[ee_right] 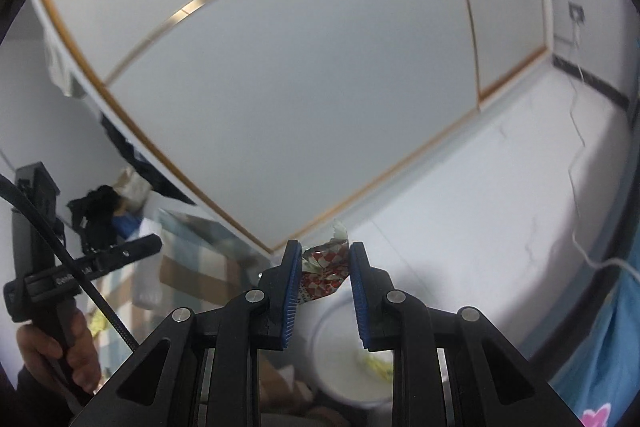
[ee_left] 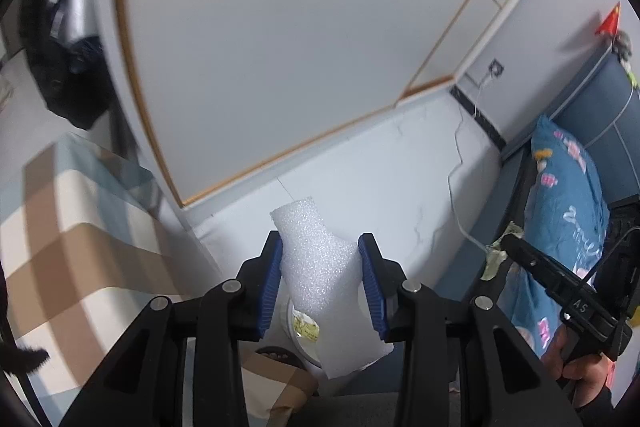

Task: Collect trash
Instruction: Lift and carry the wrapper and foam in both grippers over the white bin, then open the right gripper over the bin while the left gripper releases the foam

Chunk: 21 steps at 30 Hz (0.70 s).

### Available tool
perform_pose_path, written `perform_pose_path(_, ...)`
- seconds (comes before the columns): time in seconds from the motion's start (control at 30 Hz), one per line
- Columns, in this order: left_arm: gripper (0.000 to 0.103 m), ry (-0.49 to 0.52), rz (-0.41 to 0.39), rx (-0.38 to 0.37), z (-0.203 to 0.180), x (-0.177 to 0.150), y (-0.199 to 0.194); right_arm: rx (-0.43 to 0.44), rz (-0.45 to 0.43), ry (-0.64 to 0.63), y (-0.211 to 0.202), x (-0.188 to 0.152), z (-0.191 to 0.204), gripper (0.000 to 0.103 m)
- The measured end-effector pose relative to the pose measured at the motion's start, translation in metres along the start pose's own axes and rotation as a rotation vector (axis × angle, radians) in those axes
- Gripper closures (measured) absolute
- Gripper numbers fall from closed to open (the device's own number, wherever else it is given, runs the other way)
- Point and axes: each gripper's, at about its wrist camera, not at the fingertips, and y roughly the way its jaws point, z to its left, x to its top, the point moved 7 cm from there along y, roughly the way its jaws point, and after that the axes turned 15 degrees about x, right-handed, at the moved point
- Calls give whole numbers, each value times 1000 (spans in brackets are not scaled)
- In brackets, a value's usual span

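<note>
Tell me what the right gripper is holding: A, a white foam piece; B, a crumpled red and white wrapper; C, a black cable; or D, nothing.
B: in the right wrist view the right gripper pinches a crumpled red and white wrapper between its blue pads.

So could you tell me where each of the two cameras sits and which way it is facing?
Left wrist: sits behind the left gripper, facing the wall; foam piece clamped; right gripper and hand in view.
Right wrist: behind the right gripper, same wall; red wrapper clamped; other hand in view.
Shared: white bin below, wall cable.
</note>
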Motion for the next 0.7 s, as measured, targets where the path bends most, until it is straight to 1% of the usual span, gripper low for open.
perform_pose_path(0.17, 70, 64, 68, -9, -23, -11, 31, -17, 77, 72, 25, -28, -40, 80)
perform_pose_path(0.23, 70, 85, 89, 10, -30, -14, 42, -21, 107, 98, 39, -40, -48, 80)
perform_pose_path(0.4, 70, 127, 173, 13, -45, -25, 69, -17, 185, 153, 63, -68, -71, 80)
perform_pose_path(0.63, 70, 211, 236, 2, -61, -37, 92, -6, 291, 224, 93, -102, -92, 80)
perform_pose_path(0.7, 70, 222, 250, -4, -64, -38, 99, -8, 322, 243, 104, -109, -90, 80)
